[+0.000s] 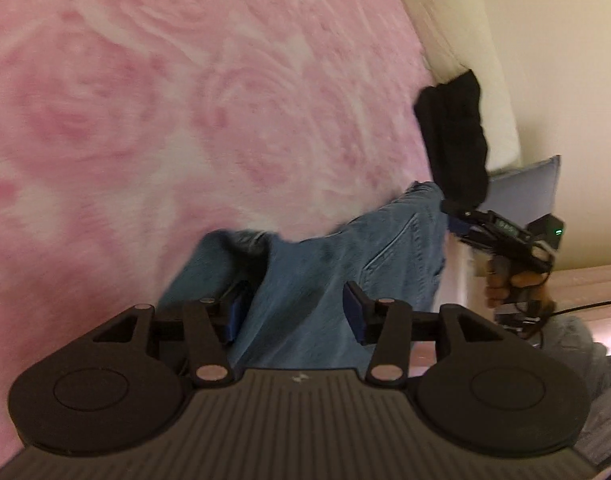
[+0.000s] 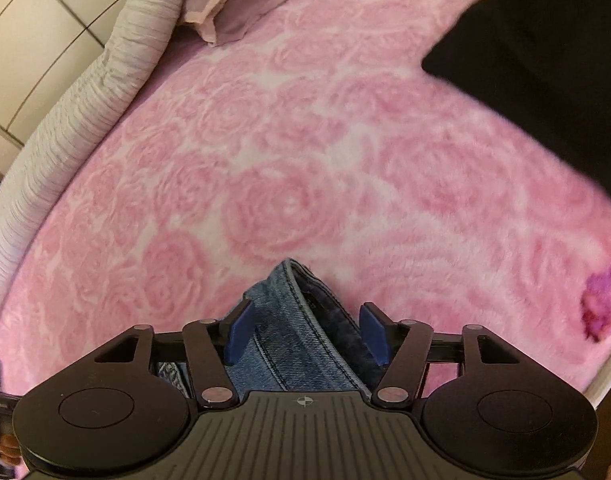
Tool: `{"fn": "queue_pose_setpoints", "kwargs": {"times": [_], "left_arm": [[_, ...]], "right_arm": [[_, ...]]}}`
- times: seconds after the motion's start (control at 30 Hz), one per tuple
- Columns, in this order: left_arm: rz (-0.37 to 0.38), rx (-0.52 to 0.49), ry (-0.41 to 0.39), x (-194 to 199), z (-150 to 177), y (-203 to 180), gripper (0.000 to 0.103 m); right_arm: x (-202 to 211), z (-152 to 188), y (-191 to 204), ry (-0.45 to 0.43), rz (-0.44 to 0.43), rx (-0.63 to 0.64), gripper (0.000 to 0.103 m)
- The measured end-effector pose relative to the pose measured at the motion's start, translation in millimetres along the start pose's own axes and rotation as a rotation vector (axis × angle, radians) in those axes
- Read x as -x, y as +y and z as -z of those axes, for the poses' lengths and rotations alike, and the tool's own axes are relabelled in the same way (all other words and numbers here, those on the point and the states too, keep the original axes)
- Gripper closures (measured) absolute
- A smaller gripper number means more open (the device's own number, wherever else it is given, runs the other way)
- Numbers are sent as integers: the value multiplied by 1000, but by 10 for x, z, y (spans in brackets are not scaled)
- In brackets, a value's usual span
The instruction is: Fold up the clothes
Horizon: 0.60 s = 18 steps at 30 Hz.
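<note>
Blue jeans point(image 1: 337, 264) lie crumpled on the pink rose-pattern blanket point(image 1: 185, 100). My left gripper point(image 1: 295, 314) stands over them with its blue pads apart, denim between and under them, not pinched. In the right wrist view a folded edge of the jeans point(image 2: 289, 328) with its seam runs up between the spread pads of my right gripper point(image 2: 305, 334), and the pads do not press on it. The left wrist view also shows the right gripper point(image 1: 461, 224) at the jeans' far right edge, held by a hand point(image 1: 505, 280).
A black garment point(image 2: 545, 60) lies at the blanket's point(image 2: 305, 140) right side, also seen as the black garment point(image 1: 453, 140). A pillow point(image 2: 233, 4) and a grey ruffled bed edge point(image 2: 85, 92) are at the upper left. A purple fluffy bit point(image 2: 603, 304) sits near the right edge.
</note>
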<state>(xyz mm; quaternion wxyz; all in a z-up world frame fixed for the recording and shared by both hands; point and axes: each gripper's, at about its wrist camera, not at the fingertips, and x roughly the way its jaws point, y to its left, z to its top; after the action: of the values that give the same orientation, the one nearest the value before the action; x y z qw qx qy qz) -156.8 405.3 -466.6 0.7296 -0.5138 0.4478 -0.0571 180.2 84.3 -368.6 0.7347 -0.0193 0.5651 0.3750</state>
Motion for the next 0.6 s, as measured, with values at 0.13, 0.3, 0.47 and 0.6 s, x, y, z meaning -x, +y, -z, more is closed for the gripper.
{"fn": "queue_pose_setpoints", "kwargs": {"times": [0.13, 0.3, 0.47, 0.6], "left_arm": [[0, -67, -52, -76, -173, -100, 84], [-119, -178, -145, -58, -37, -87, 99], [-194, -212, -181, -152, -48, -50, 96], [-243, -197, -234, 92, 0, -163, 95]], "right_arm": [[-50, 3, -146, 45, -40, -64, 40], [-180, 116, -106, 106, -2, 17, 40], [-240, 179, -51, 95, 53, 62, 39], [-116, 130, 93, 95, 120, 158, 39]]}}
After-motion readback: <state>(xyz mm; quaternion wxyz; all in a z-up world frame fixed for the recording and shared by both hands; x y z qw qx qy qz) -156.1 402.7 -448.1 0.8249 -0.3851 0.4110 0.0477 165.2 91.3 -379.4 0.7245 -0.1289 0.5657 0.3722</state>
